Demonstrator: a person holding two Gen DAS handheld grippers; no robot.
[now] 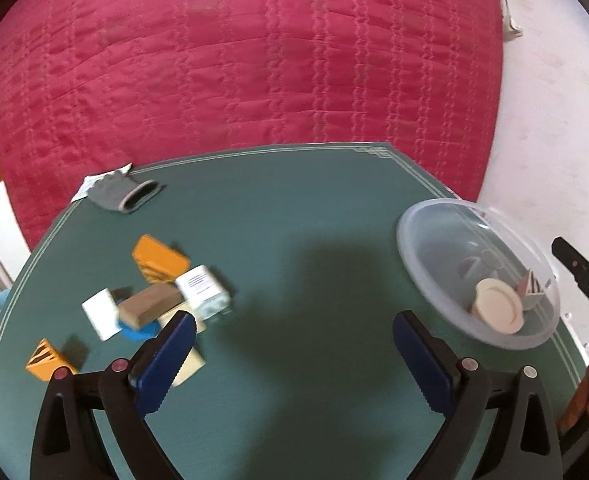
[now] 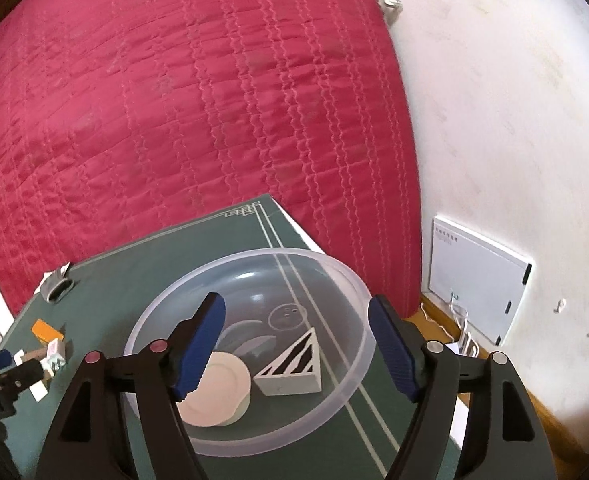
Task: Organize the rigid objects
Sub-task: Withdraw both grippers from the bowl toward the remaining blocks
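While a red quilted bedspread (image 1: 254, 60) fills the background and a white wall (image 2: 514, 100) stands at the right, the green table (image 1: 294, 220) with pale border lines carries the things. A clear plastic bowl (image 2: 346, 280) near its right corner holds a cream round disc (image 2: 222, 388) and a white striped wedge (image 2: 290, 376). Blocks lie in a pile (image 1: 162, 300) at the left, one white box (image 1: 200, 286) with a printed label too blurred to read. A grey glove (image 1: 122, 192) lies further back. The left gripper (image 1: 294, 340) stands wide and empty over bare table; the right gripper (image 2: 296, 340) hangs open and empty above the bowl.
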